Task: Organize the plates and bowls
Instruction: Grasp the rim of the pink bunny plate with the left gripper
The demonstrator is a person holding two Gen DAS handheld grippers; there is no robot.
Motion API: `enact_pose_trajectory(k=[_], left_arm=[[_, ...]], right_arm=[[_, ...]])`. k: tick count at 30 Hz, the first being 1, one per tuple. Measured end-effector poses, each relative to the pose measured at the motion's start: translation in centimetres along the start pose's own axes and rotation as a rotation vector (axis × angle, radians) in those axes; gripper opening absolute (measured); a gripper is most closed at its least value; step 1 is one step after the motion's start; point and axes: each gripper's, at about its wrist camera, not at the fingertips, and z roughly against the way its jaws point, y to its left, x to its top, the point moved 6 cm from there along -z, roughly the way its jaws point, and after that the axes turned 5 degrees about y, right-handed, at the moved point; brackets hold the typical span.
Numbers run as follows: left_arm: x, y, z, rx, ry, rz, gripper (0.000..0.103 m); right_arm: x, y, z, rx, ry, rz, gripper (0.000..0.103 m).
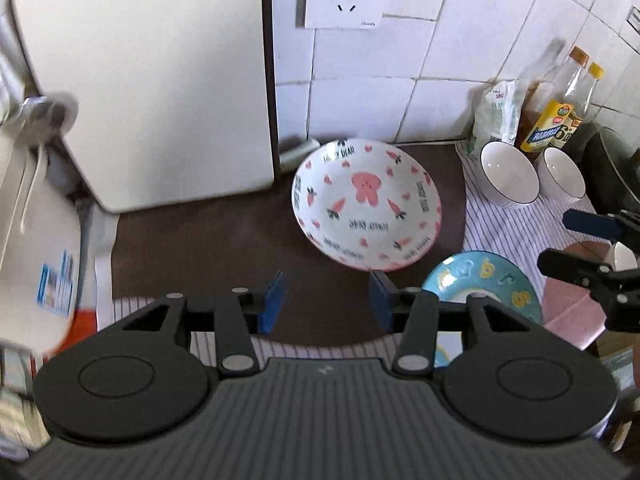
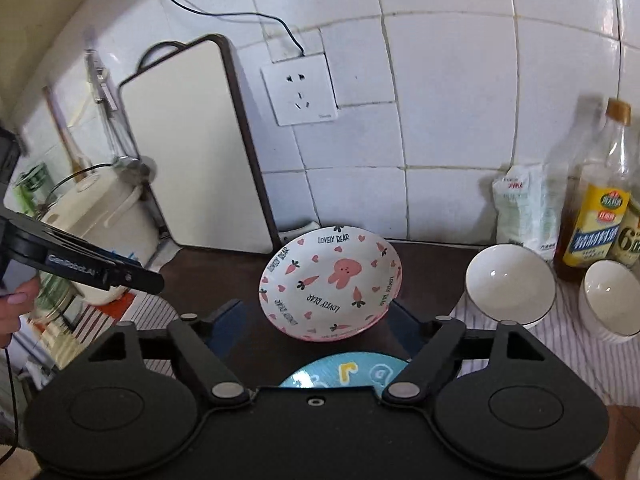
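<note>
A white plate with pink rabbit and carrot prints [image 1: 366, 204] [image 2: 332, 280] lies face up on a dark brown mat [image 1: 208, 248]. Nearer to me lies a blue plate with letters [image 1: 480, 280] [image 2: 344, 372], partly hidden by the gripper bodies. Two white bowls [image 1: 508, 178] [image 1: 564, 180] [image 2: 510, 288] [image 2: 610, 296] stand at the right on a striped cloth [image 1: 500, 232]. My left gripper [image 1: 327, 300] hangs open over the mat, in front of the rabbit plate, with nothing between its blue pads. My right gripper [image 2: 316, 320] stands wide open, its fingers either side of that plate's near rim without touching it.
A white cutting board [image 1: 152, 80] leans on the tiled wall at the left, with a cream rice cooker [image 2: 100, 232] beside it. Oil bottles [image 2: 592, 216] and a white bag [image 2: 520, 208] stand behind the bowls. A hand [image 2: 12, 304] holds the left gripper.
</note>
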Motion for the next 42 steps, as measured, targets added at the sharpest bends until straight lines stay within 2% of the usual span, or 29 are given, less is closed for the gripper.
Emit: enact_pose_trajectory(k=[4,6,7,9,12,16,21,26,27,29,30,31,33,34,37,42], left_arm=[[1.6,2.2,-2.4,-0.028,-0.017,-0.019,0.051],[2.4,2.9,-4.0,-0.042,-0.02,-0.03,0.053],[2.7,3.2,-4.9,-0.035,-0.024,-0.047,0.057],[3.2,3.8,-7.0,0.001,-0.024,-0.084,0.057],[3.9,4.6,-10.7,-0.011,0.002,-0.091,0.062],[4.5,5.0,-14.7,-0.019,0.028,-0.104,0.065],[4.9,4.7,-18.0,-0.076,0.044,-0.057,0.07],[4.6,4.6,-20.9,-0.124,0.077,0.02,0.068],[4.7,4.6,-21.0,-0.13,0.074,0.035,0.066],[4.8,4.8,-21.2,-0.103,0.072,0.043,0.045],[4.9,4.9,-21.3,-0.089,0.082,0.031,0.038],[5.0,4.8,-21.2,-0.099,0.08,0.022,0.029],[5.1,4.5,-21.1,-0.115,0.078,-0.005,0.024],[5.0,4.3,-21.2,-0.118,0.079,-0.015,0.02],[5.0,4.0,-21.4,-0.131,0.085,-0.028,0.019],[5.2,4.7,-22.0,-0.192,0.111,0.04,0.019]], right_arm=[[0.7,0.2,-2.5,-0.007,-0.04,-0.071,0.091],[0.8,-0.3,-3.7,-0.012,-0.057,-0.123,0.091],[0.8,-0.6,-4.5,-0.018,-0.053,-0.161,0.091],[0.6,-1.5,-6.2,-0.012,-0.015,-0.255,0.091],[0.1,-3.4,-8.4,0.004,0.001,-0.41,0.091],[-0.4,-5.4,-10.8,0.006,0.011,-0.538,0.091],[-0.8,-7.0,-13.9,0.011,0.044,-0.601,0.089],[-1.3,-7.6,-17.1,0.03,0.068,-0.662,0.083],[-1.3,-7.7,-17.6,0.028,0.069,-0.669,0.079],[-1.4,-7.8,-18.3,0.025,0.075,-0.673,0.063],[-1.4,-7.9,-18.5,0.004,0.084,-0.669,0.05],[-1.4,-7.9,-18.6,-0.034,0.095,-0.66,0.042],[-1.4,-7.7,-18.6,-0.08,0.105,-0.622,0.035],[-1.5,-7.6,-18.6,-0.1,0.104,-0.601,0.027],[-2.0,-8.1,-18.7,-0.127,0.108,-0.601,0.013],[-2.6,-8.9,-19.6,-0.089,0.105,-0.679,0.013]])
